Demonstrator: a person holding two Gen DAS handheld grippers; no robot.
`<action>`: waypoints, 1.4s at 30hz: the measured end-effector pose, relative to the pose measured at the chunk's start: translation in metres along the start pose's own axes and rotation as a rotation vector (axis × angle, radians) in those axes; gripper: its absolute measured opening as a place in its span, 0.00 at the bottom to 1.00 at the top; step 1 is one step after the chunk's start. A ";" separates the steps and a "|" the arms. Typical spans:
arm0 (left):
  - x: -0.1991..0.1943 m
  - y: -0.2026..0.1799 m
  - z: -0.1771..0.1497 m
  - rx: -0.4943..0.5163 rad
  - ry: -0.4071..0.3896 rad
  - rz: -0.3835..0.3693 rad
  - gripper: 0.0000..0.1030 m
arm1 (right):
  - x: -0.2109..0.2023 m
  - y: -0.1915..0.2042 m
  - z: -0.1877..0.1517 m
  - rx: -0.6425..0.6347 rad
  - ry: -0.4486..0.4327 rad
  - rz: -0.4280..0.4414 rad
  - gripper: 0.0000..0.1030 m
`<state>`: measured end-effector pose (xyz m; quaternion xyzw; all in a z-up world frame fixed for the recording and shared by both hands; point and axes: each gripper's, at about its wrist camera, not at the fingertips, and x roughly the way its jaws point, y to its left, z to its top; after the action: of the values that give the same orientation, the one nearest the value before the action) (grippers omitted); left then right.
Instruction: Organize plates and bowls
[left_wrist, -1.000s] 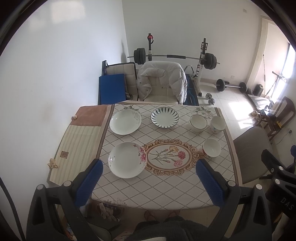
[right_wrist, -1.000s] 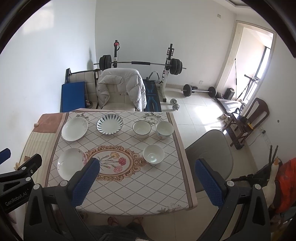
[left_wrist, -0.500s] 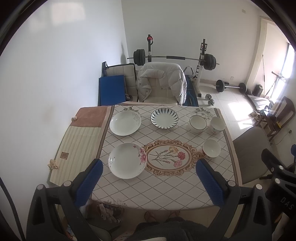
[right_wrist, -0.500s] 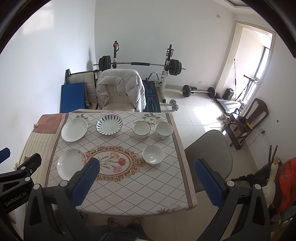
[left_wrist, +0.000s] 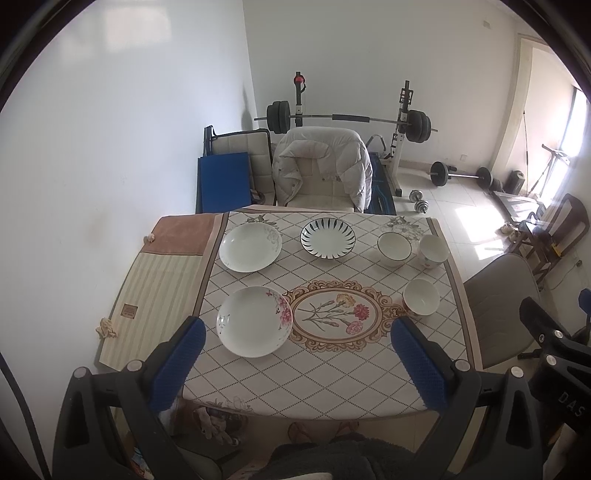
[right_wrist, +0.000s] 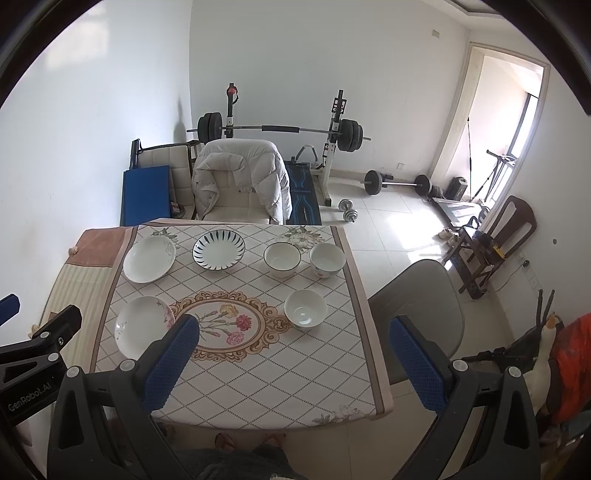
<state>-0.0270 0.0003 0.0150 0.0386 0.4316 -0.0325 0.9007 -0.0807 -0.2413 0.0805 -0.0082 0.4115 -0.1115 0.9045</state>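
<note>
Weights lined the far wall as both wide-open, empty claws, left claw and right claw, hovered short of the counter, the flowered plate nearest the left.

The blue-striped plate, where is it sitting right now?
The blue-striped plate is in the far row of the table, near the chair with the white jacket. A white plate is on its left and a dark-rimmed bowl on its right.
</note>
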 end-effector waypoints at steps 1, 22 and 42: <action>0.000 0.000 0.000 0.000 -0.001 0.001 1.00 | 0.000 0.000 0.000 0.000 -0.001 0.001 1.00; 0.019 0.005 0.010 -0.056 -0.015 0.027 1.00 | 0.023 -0.007 0.004 0.020 -0.007 0.059 1.00; 0.305 0.155 -0.030 -0.220 0.468 0.175 0.95 | 0.380 0.187 -0.041 -0.151 0.532 0.489 1.00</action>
<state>0.1543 0.1497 -0.2349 -0.0158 0.6240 0.1025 0.7745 0.1674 -0.1349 -0.2488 0.0531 0.6292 0.1404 0.7626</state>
